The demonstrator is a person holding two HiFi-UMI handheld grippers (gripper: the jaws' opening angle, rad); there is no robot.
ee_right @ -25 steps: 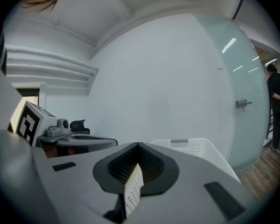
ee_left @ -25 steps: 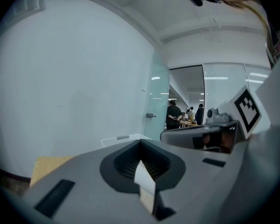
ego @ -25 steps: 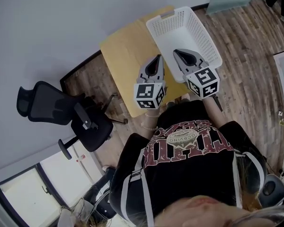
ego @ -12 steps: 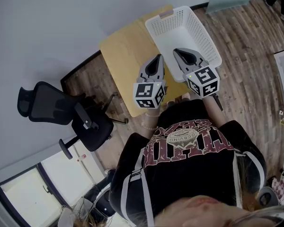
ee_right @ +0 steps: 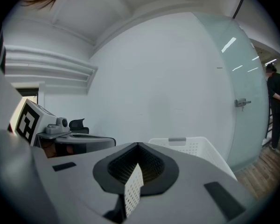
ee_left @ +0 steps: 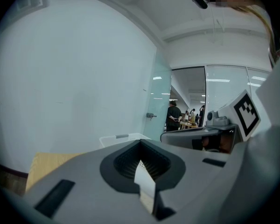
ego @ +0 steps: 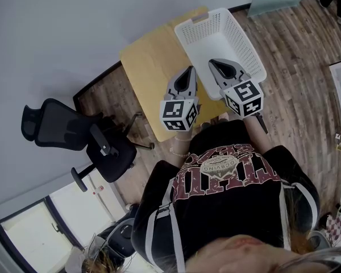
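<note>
Both closed, empty: left claw (ego: 190, 69) over wooden table (ego: 146, 61), right claw (ego: 212, 62) over white basket (ego: 245, 45)

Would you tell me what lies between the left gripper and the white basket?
Only a bare strip of the wooden table, seen in the head view; the left gripper hangs shut near the white basket.

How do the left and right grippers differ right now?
In the head view the left gripper lies over the wooden table, the right gripper over the white basket. The left gripper's marker cube bears a different pattern from the right gripper's. Both are shut and empty.
</note>
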